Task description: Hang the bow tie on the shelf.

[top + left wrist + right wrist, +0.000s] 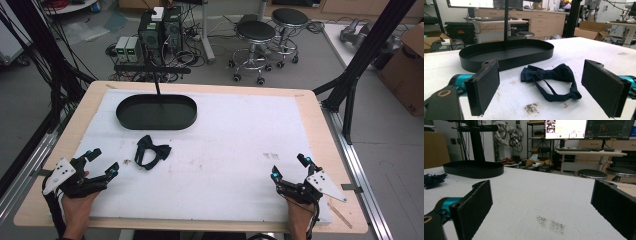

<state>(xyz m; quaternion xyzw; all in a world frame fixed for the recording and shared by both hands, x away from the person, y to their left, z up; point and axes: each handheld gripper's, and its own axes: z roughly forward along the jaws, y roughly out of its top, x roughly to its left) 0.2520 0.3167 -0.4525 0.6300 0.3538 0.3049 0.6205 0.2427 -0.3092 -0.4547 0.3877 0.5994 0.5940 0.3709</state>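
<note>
Here the bow tie (151,151) lies flat on the white sheet (225,140) of the bench (320,115), left of the middle and just short of the black oval tray (156,112) near the far edge. The high view gives it as a dark crumpled shape. The left gripper view shows more: a navy bow (549,72) with its strap looped out toward the camera, close to the tray (506,53) but not touching it, and a thin post rising from the tray floor. The left tongs (102,162) sit by the near left corner, spread wide and holding nothing; the tie lies ahead of them, clear of both pads (484,85). The right tongs (289,167) rest near the near right corner, well apart from the tie, also wide open and empty. In the right gripper view the tie (432,180) is a small dark heap at the left edge, the tray (474,168) behind it, and a grey smudge (551,225) marks the sheet between the jaws.
</note>
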